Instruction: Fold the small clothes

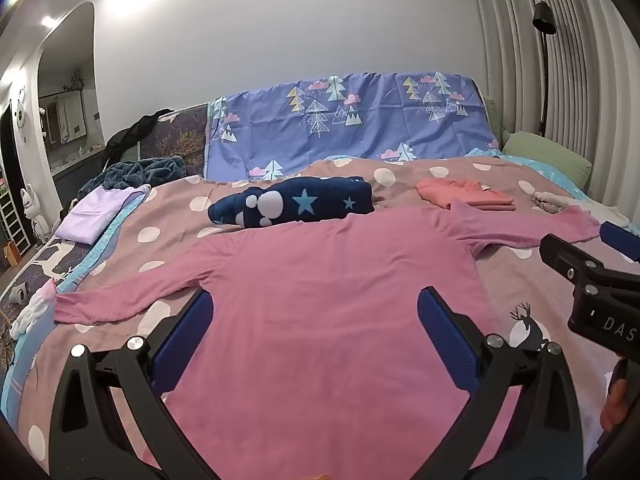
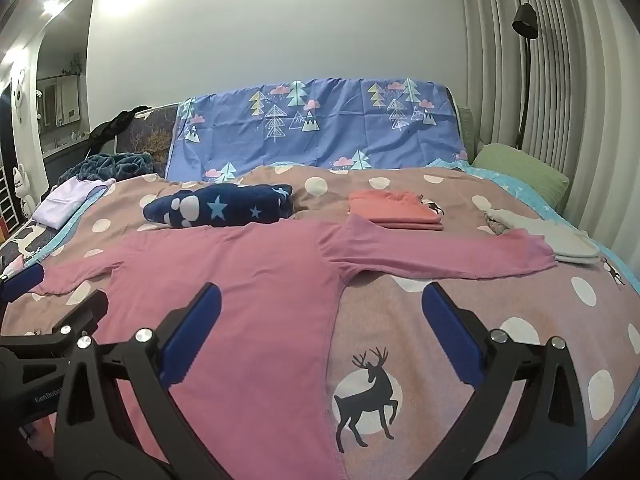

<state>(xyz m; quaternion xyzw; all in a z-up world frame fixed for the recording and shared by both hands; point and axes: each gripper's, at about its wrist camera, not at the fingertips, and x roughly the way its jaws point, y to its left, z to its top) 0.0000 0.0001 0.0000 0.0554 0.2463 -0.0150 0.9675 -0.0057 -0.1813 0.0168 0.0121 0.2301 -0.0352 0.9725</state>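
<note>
A plain white wall (image 1: 280, 32) fills the upper middle, lit by ceiling glare at top left. Pleated pale curtains (image 1: 552, 80) run down the right edge, with a black floor lamp (image 1: 544, 20) before them. At far left an arched opening (image 1: 66, 92) shows a dim room beyond

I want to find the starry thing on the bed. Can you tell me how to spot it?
Look at the bed's pink polka-dot quilt, then at the big pink long-sleeved shirt spread flat on it. Just behind the shirt's neckline lies a rolled-up fuzzy navy blanket. It alone is dark blue, with pale blue stars and white blobs; the folded coral clothes beside it are plain.
</note>
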